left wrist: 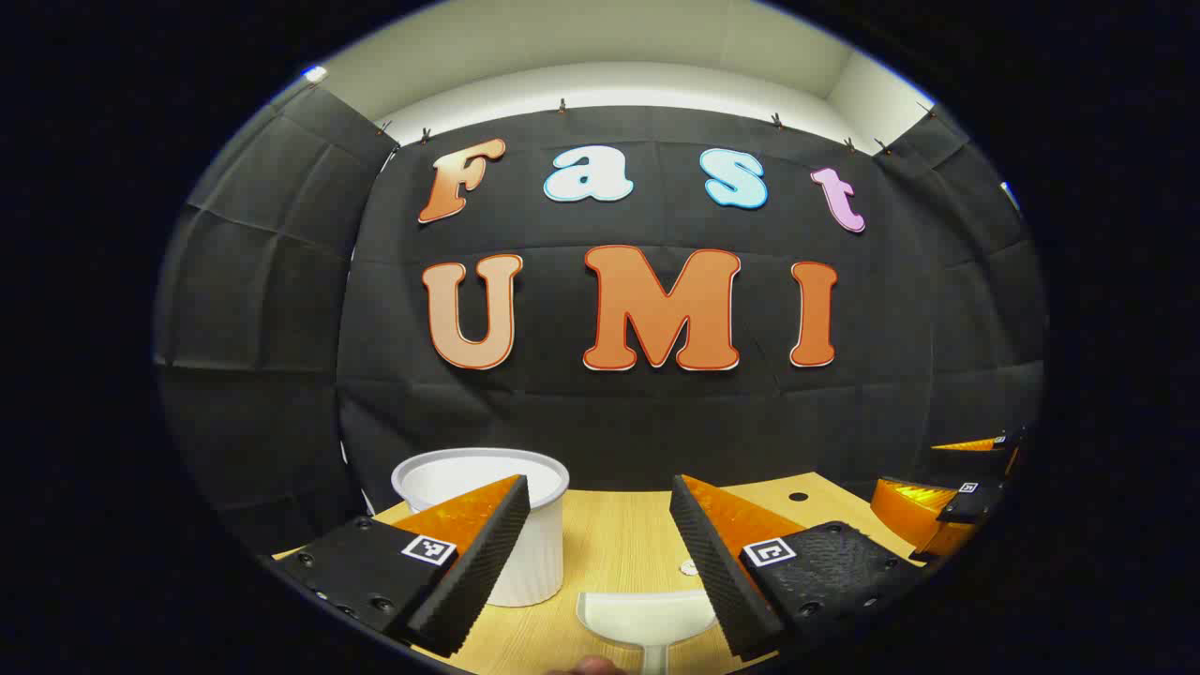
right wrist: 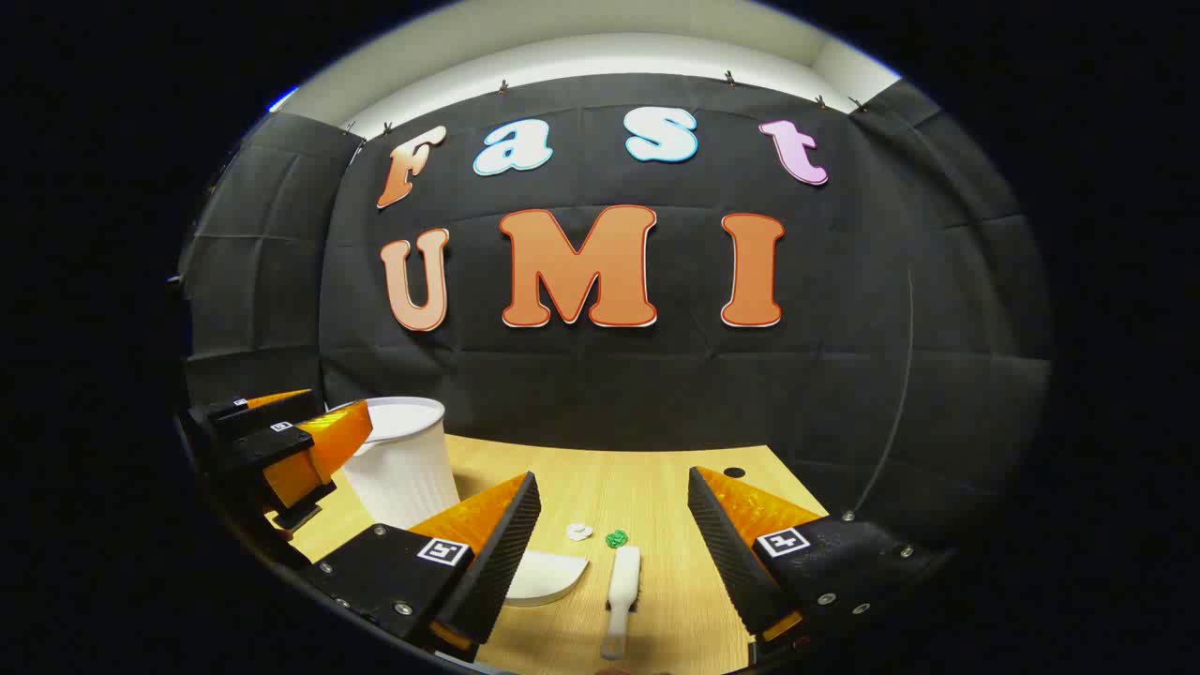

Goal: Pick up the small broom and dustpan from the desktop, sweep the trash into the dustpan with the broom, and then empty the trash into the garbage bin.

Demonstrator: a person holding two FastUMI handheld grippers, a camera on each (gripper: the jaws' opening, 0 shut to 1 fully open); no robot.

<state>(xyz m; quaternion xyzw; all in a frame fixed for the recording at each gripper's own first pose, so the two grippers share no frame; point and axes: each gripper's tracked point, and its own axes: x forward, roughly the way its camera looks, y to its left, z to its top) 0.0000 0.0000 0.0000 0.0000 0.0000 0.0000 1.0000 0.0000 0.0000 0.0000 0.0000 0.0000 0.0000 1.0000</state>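
A white dustpan lies on the wooden desk just below and between the fingers of my open left gripper. In the right gripper view the dustpan lies left of a small white broom, which rests flat on the desk between the fingers of my open right gripper. Two bits of trash, one white and one green, lie just beyond the broom's head. A white ribbed garbage bin stands at the desk's far left. Neither gripper holds anything.
The right gripper appears at the right edge of the left gripper view, and the left gripper at the left edge of the right gripper view, next to the bin. A small dark hole marks the desk's far right corner.
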